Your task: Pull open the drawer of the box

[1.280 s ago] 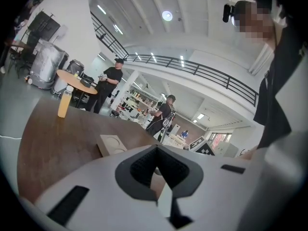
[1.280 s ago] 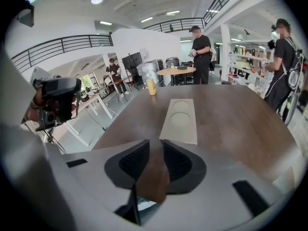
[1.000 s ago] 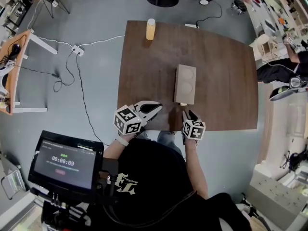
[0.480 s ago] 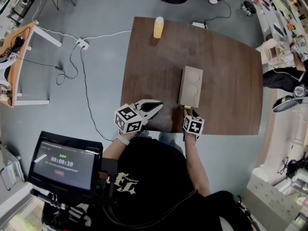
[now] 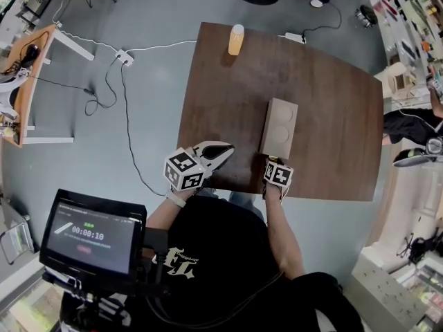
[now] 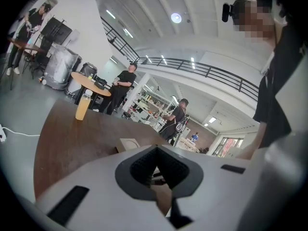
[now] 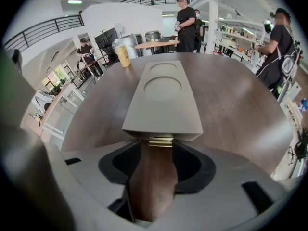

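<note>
1. the box point(image 5: 279, 127) lies flat on the brown worktop point(image 5: 332, 116), right of the middle and nearer the person's edge than the far one.
2. its long axis runs away from the person, with the far end leaning a little to the right in the head view. two round recesses sit in a row along its top.
3. the short near end points at the person and carries a small brass handle point(image 7: 160, 141) low in its middle. the drawer is not yet pulled out.
4. the right tongs point(image 5: 271, 163) point steeply down at that end, in line with the long axis. in the right gripper view the box point(image 7: 163, 100) runs straight ahead.
5. the right tongs point(image 7: 161, 150) have just been opening and now stand wide. the handle sits at the mouth of the gap between the tips, and the pads do not press on it.
6. the left tongs point(image 5: 220, 151) hover over the near edge of the worktop, left of the box and apart from it, pointing nearly level toward it.
7. in the left gripper view the left tongs point(image 6: 156, 150) are closed tip to tip with nothing gripped.
8. a bottle point(image 5: 236, 40) of orange liquid stands upright near the far edge, well apart from the box.
</note>
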Motion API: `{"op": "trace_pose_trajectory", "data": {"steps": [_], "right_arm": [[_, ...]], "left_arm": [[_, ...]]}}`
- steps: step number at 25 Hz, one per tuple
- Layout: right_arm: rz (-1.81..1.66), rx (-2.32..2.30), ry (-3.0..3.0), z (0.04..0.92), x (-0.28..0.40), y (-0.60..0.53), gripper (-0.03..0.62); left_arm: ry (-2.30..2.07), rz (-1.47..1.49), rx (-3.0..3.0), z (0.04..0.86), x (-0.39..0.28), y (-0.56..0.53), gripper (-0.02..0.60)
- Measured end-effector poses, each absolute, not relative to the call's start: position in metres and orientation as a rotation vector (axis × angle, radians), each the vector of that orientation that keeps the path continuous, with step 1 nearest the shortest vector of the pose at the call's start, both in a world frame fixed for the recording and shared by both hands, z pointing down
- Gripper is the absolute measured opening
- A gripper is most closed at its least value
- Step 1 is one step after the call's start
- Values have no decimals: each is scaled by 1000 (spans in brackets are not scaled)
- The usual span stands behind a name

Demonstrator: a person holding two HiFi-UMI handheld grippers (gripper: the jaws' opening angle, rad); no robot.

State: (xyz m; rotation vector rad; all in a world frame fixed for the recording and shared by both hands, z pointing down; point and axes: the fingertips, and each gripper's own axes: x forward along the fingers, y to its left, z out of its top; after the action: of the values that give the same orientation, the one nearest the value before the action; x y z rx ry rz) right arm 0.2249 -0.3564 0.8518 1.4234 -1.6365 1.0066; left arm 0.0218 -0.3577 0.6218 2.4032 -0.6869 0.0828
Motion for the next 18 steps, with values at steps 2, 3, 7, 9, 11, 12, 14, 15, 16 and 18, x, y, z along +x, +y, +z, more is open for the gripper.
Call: {"op": "trace_pose_trajectory", "data": {"steps": [2,3,7,9,11,12,14,15,16,18], "right_arm": [[1006,1431,-1615,857,227,-357,172],[1000,1438,-1602,859,229,-357,172],[1022,1478,-1565,863,235,-359,172],[1051,1490,-1561,866,236,-360,172],[1066,1489,-1559,869,236,-363,172],[1067,1488,-1556,869,236,-363,172],[1067,1486,-1550,871,236,-364,172],[1070,1482,-1545,872,236,-364,172],[1076,1474,-1540,875,235,-364,172],[1082,1466,-1526,879,233,-364,172]], "left_arm": [[-690,86,2402,623,21,-358,0],[-691,88,2402,623,20,-358,0],[-700,90,2393,626,18,-357,0],[-699,92,2391,627,18,-356,0],[-693,98,2394,628,18,-355,0],[-691,99,2395,628,18,-355,0],[-689,98,2398,627,19,-356,0],[-689,95,2398,627,19,-357,0],[-688,93,2398,626,20,-358,0],[-687,94,2399,626,20,-357,0]]}}
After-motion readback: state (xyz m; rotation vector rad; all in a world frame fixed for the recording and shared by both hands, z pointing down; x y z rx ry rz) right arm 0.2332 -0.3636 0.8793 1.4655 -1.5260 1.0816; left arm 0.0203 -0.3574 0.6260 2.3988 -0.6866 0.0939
